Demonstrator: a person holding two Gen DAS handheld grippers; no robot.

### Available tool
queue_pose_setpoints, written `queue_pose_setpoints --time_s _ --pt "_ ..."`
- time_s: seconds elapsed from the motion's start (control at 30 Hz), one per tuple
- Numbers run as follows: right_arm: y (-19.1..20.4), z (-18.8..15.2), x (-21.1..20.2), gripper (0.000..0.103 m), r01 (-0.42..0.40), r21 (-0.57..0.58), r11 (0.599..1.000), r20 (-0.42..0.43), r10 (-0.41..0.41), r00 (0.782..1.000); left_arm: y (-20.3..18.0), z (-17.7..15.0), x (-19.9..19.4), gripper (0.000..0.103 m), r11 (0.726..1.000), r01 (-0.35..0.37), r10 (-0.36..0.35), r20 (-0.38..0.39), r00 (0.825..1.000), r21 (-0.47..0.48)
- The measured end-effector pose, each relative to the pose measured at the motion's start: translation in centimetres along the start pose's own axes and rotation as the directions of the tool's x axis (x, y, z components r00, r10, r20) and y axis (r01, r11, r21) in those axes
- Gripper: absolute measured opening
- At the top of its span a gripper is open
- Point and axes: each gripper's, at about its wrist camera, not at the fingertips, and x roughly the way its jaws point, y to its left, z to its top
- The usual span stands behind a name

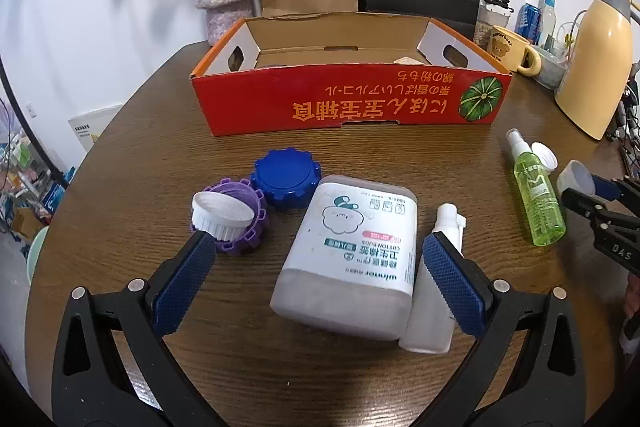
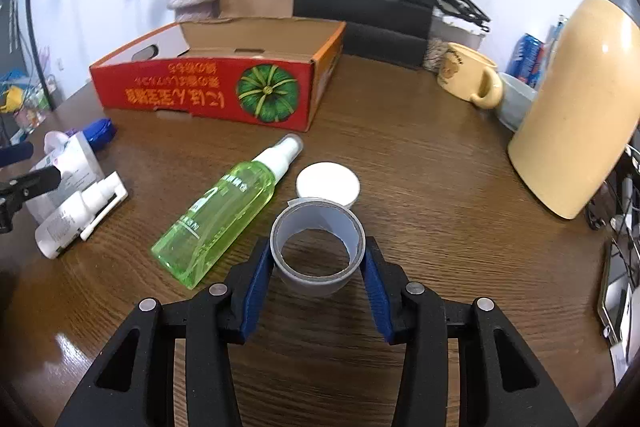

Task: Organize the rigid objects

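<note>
A red cardboard pumpkin box (image 1: pixel 348 99) sits open-topped at the far side of the wooden table (image 1: pixel 240 367). In front of the box lies a cotton-bud tub (image 1: pixel 352 251), with a white nasal spray bottle (image 1: pixel 434 303) touching its right side, and blue (image 1: pixel 286 179) and purple (image 1: pixel 240 223) gear-edged lids to its left. The left gripper (image 1: pixel 320 267) is spread wide around the tub. Right of the box's front, a green spray bottle (image 2: pixel 224 215) lies flat. The right gripper (image 2: pixel 318 267) is clamped on a grey tape roll (image 2: pixel 318 247), just beside a white cap (image 2: pixel 328 183).
</note>
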Motion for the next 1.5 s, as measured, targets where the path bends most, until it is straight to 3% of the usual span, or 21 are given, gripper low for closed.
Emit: queue_pose_setpoints --time_s 0.27,0.53,0.63,1.13,1.5 --pt "-0.3 0.0 -0.7 0.048 0.014 0.033 0.999 0.033 -0.015 0.999 0.1 0.4 1.2 0.101 0.999 0.031 -0.031 -0.023 0.999 -0.008" --pt "0.3 -0.1 -1.1 0.049 0.010 0.031 0.999 0.048 -0.012 0.999 -0.4 -0.2 1.9 0.071 0.996 0.086 -0.086 -0.060 0.994 0.001" --pt "0.6 -0.1 -1.2 0.049 0.011 0.030 0.999 0.052 -0.013 0.999 -0.4 -0.4 2.2 0.066 0.995 0.099 -0.099 -0.074 0.992 -0.004" --pt "1.3 -0.3 -2.1 0.049 0.031 0.053 0.998 0.088 -0.036 0.996 -0.2 -0.7 1.6 0.063 0.996 0.085 -0.086 -0.052 0.995 -0.017" --pt "2.1 -0.5 -3.2 0.048 0.043 0.066 0.997 0.137 -0.052 0.989 -0.3 -0.9 -1.0 0.061 0.998 0.055 -0.056 0.053 0.997 0.007"
